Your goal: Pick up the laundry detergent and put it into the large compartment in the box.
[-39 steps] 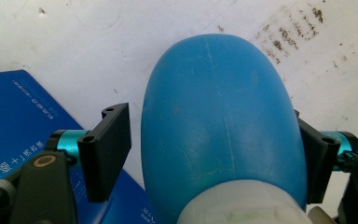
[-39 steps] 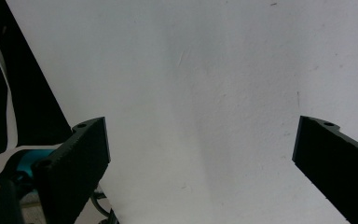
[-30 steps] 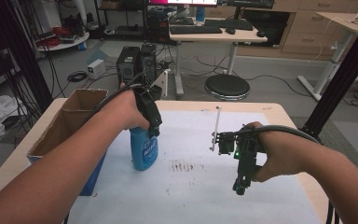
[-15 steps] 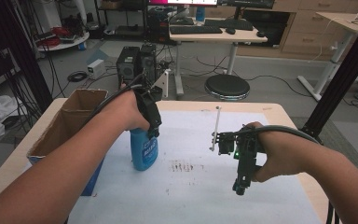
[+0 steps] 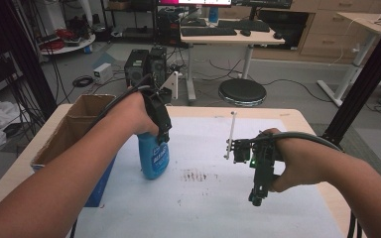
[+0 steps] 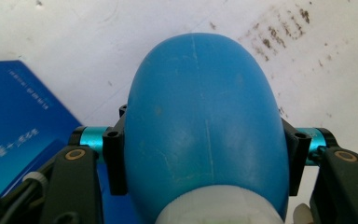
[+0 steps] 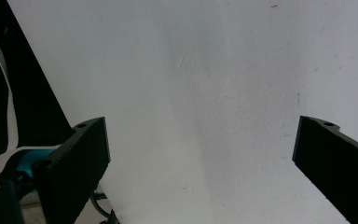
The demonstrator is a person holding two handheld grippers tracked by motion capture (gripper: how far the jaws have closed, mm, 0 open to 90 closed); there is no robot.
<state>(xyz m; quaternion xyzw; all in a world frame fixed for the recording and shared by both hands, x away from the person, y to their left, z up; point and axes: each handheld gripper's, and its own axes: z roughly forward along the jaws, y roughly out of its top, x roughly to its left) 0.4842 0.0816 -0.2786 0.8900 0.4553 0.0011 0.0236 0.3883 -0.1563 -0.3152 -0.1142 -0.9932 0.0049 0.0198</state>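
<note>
Here, the left tool (image 5: 162, 130), jaws just drawn in, pinches the upright blue spray bottle (image 5: 153, 156) from above on the white counter (image 5: 203, 208), beside a cardboard box (image 5: 77, 124); the right tool (image 5: 257, 194) hovers well apart, jaws spread

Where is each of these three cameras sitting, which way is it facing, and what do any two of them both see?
High view: above the person's side, facing forward and down on the table; both forearms, the left gripper and right gripper show.
Left gripper view: on the left gripper, looking down over the blue bottle, pinched between its jaws.
Right gripper view: on the right gripper, facing the white mat; jaws wide, nothing between.
Shared: high and left gripper views both show the bottle, the dark stains and the blue box.
</note>
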